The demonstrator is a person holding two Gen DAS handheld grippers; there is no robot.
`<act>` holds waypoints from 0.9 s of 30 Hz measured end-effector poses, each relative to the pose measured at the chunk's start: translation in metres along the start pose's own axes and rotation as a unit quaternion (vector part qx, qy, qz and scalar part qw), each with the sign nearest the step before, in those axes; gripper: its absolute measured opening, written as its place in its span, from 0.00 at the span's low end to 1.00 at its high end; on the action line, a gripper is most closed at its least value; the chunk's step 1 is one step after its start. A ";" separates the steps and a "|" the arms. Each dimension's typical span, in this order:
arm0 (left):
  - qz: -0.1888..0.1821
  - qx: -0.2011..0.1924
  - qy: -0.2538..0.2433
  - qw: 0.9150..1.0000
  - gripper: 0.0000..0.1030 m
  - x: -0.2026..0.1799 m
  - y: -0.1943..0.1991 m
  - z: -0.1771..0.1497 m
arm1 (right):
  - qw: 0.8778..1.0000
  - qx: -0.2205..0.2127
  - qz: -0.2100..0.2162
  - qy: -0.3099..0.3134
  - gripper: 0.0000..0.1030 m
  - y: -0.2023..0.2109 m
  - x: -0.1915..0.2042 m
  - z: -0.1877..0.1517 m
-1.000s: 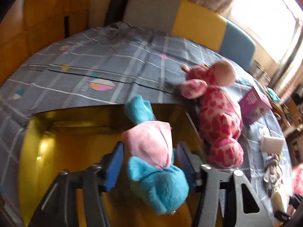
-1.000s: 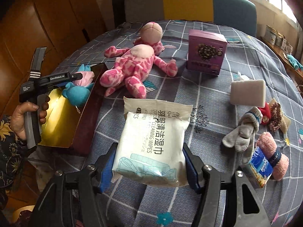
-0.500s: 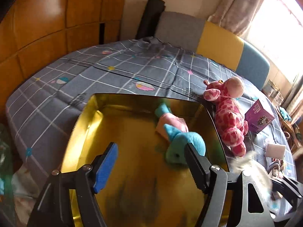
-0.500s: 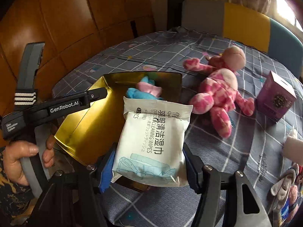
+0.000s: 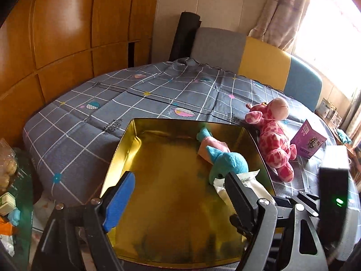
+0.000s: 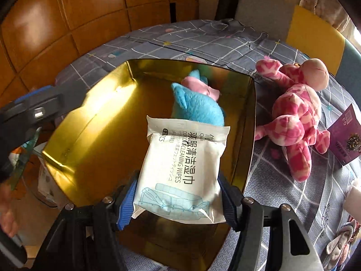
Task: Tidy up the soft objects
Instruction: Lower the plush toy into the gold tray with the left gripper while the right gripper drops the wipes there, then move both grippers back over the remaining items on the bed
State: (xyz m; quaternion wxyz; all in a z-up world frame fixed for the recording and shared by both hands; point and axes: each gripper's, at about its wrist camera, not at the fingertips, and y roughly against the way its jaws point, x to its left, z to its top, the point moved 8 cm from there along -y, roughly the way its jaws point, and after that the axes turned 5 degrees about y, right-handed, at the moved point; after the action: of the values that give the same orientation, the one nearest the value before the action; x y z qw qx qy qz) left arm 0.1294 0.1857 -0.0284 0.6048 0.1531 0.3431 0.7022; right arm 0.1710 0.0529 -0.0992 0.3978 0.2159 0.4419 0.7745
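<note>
A gold box [image 5: 126, 149] [image 6: 90, 103] stands open on the grey checked bedcover. Inside it, against the right wall, lies a blue and pink plush toy [image 5: 223, 158] [image 6: 198, 103]. My left gripper [image 5: 178, 194] hovers over the box's near side, its jaws opening, nothing between them. My right gripper [image 6: 178, 194] is shut on a white pack of cleaning wipes [image 6: 182, 167], held above the box beside the blue toy; the pack's edge [image 5: 234, 180] shows in the left wrist view. A pink spotted giraffe plush [image 5: 273, 140] [image 6: 297, 117] lies right of the box.
A purple carton [image 5: 309, 140] [image 6: 345, 140] sits right of the giraffe. Small soft items [image 6: 343, 248] lie at the far right of the bed. A grey, yellow and blue headboard [image 5: 259, 61] backs the bed; wooden panelling [image 5: 67, 33] lines the left. Clutter [image 5: 9, 180] sits beyond the bed's left edge.
My left gripper let go of the blue and pink toy, which now lies in the box, and drew back with wider jaws. My right gripper carried the wipes pack left, over the box.
</note>
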 end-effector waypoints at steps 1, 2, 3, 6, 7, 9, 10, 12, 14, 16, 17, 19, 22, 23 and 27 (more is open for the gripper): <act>0.002 -0.001 -0.001 1.000 0.80 0.001 0.001 -0.001 | 1.000 0.000 0.000 -0.002 0.64 -0.002 -0.001 0.000; 0.002 -0.002 -0.002 1.000 0.80 0.000 0.002 -0.001 | 1.000 0.000 0.001 -0.004 0.64 -0.003 0.000 0.001; 0.002 -0.001 -0.003 1.000 0.80 0.000 0.002 -0.002 | 1.000 0.000 0.002 -0.006 0.64 -0.005 0.000 0.001; 0.002 0.000 -0.004 1.000 0.80 0.001 0.004 -0.004 | 1.000 -0.003 0.007 -0.015 0.67 -0.007 -0.001 0.000; 0.003 0.000 -0.004 1.000 0.81 0.001 0.005 -0.005 | 1.000 -0.006 0.007 -0.020 0.71 -0.007 -0.002 0.000; 0.004 -0.002 -0.004 1.000 0.82 0.002 0.007 -0.005 | 0.999 -0.014 0.015 -0.032 0.74 -0.002 -0.004 -0.001; 0.005 -0.003 -0.005 1.000 0.82 0.002 0.008 -0.005 | 0.999 -0.020 0.019 -0.037 0.75 0.002 -0.004 -0.002; 0.007 -0.005 -0.008 1.000 0.82 0.001 0.009 -0.006 | 0.998 -0.029 0.019 -0.046 0.75 0.008 -0.006 -0.003; 0.006 -0.006 -0.012 1.000 0.82 0.000 0.010 -0.007 | 0.998 -0.041 0.018 -0.053 0.75 0.016 -0.008 -0.002; 0.005 -0.006 -0.013 1.000 0.82 -0.001 0.011 -0.007 | 0.997 -0.052 0.010 -0.062 0.75 0.024 -0.013 -0.003; 0.004 -0.007 -0.014 1.000 0.82 -0.002 0.012 -0.007 | 0.996 -0.059 0.007 -0.069 0.75 0.029 -0.017 -0.003; 0.004 -0.010 -0.016 1.000 0.82 -0.004 0.013 -0.006 | 0.994 -0.070 0.002 -0.086 0.75 0.039 -0.025 -0.005; 0.002 -0.013 -0.022 1.000 0.82 -0.008 0.017 -0.007 | 0.991 -0.082 -0.017 -0.106 0.75 0.051 -0.040 -0.010; 0.001 -0.013 -0.025 1.000 0.82 -0.010 0.018 -0.008 | 0.990 -0.085 -0.025 -0.112 0.75 0.056 -0.044 -0.012; -0.007 -0.009 -0.039 0.999 0.82 -0.022 0.019 -0.012 | 0.984 -0.098 -0.052 -0.139 0.75 0.074 -0.065 -0.024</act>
State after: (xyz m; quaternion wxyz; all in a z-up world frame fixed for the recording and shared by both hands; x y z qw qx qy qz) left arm 0.1126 0.1609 -0.0205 0.6243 0.1727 0.3140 0.6941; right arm 0.1615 -0.0339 -0.0473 0.5145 0.2584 0.3143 0.7548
